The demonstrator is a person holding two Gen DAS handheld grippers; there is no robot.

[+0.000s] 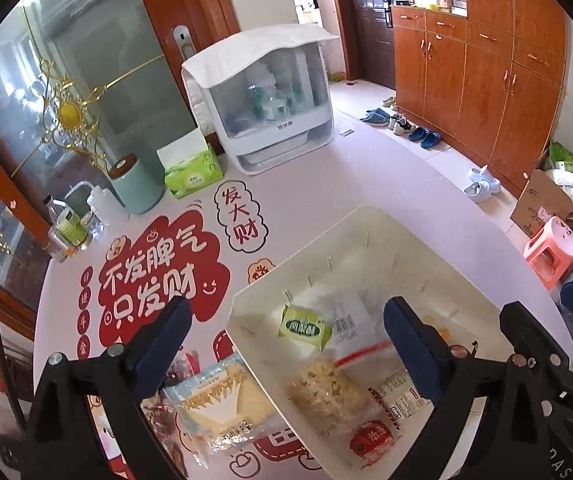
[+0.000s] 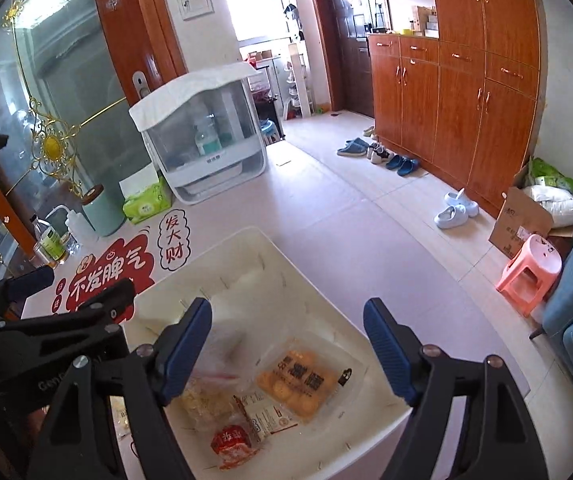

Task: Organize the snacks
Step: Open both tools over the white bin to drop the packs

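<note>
Overhead, both the left gripper (image 1: 286, 336) and right gripper (image 2: 288, 344) gape empty above the red-lettered table (image 1: 306, 196).

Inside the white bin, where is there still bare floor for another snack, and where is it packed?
Free: the white bin's far half, beyond the green pastry packet. Crowded: the near end, where the clear zip bag, red packet and tray of yellow cakes overlap.
</note>
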